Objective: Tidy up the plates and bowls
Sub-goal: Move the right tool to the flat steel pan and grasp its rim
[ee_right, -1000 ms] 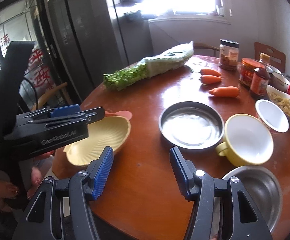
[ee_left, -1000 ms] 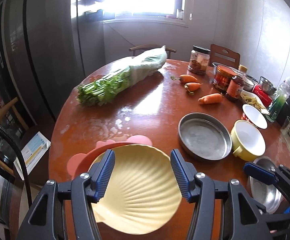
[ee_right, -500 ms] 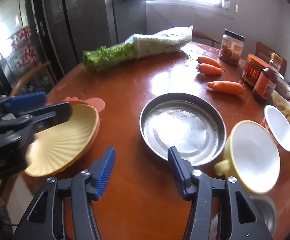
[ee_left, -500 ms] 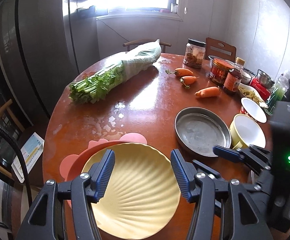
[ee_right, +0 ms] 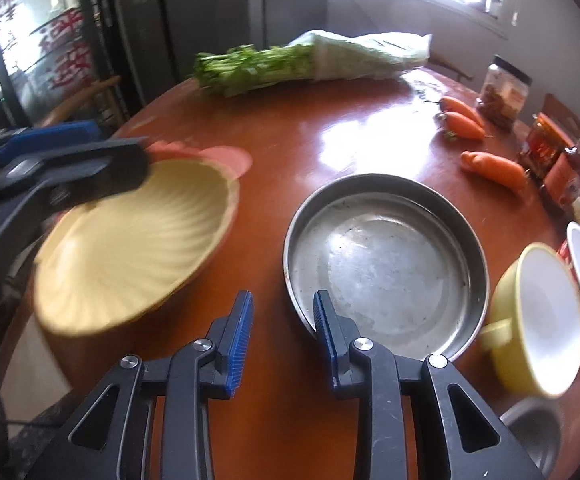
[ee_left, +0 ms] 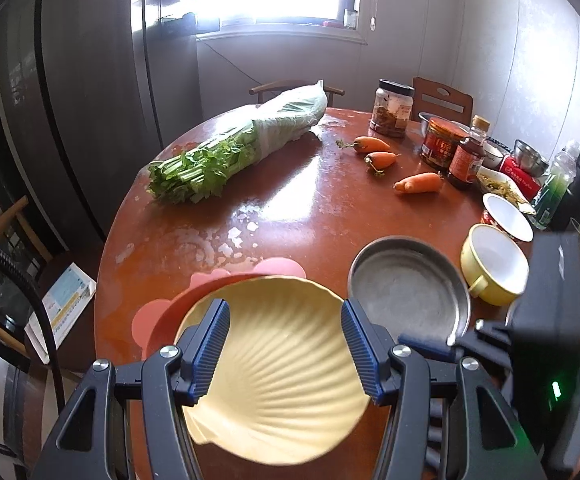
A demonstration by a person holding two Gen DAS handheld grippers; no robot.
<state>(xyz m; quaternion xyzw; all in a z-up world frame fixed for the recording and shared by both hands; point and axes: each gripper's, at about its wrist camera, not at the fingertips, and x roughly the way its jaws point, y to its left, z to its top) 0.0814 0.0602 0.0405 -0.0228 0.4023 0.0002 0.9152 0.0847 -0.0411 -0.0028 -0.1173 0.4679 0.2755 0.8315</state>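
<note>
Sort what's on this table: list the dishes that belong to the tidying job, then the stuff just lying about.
Job: yellow shell plate, pink plate, steel pan, yellow bowl, white bowl.

Lying about: bagged greens, carrots, jars, sauce bottle.

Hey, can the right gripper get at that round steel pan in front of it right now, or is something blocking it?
Probably yes. The right gripper has its jaws open at the near rim of the steel pan, with one jaw over that rim. The yellow shell plate sits off to the left and the yellow bowl to the right, leaving the approach clear.
</note>
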